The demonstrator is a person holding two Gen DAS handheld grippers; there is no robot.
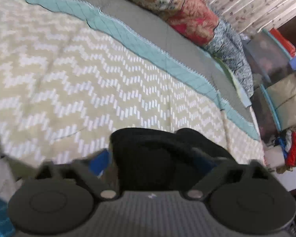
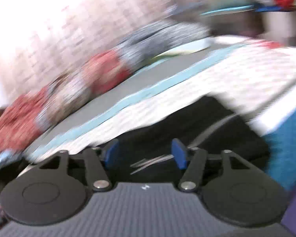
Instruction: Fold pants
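The black pants (image 1: pixel 154 158) fill the space between the blue pads of my left gripper (image 1: pixel 154 162), bunched up over the cream zigzag bedspread (image 1: pixel 73 75). The jaws stand wide with the cloth between them; a firm pinch does not show. In the blurred right wrist view the black pants (image 2: pixel 197 122) lie on the bed just ahead of my right gripper (image 2: pixel 146 154). Its blue pads stand apart, over the cloth with a thin pale streak across it.
A teal quilt border (image 1: pixel 148 47) and a grey sheet (image 1: pixel 167 31) run along the far side of the bed. Floral pillows (image 1: pixel 187 9) lie beyond. Shelves with stacked goods (image 1: pixel 282 79) stand at the right. A blue cloth (image 2: pixel 288 138) lies at the right.
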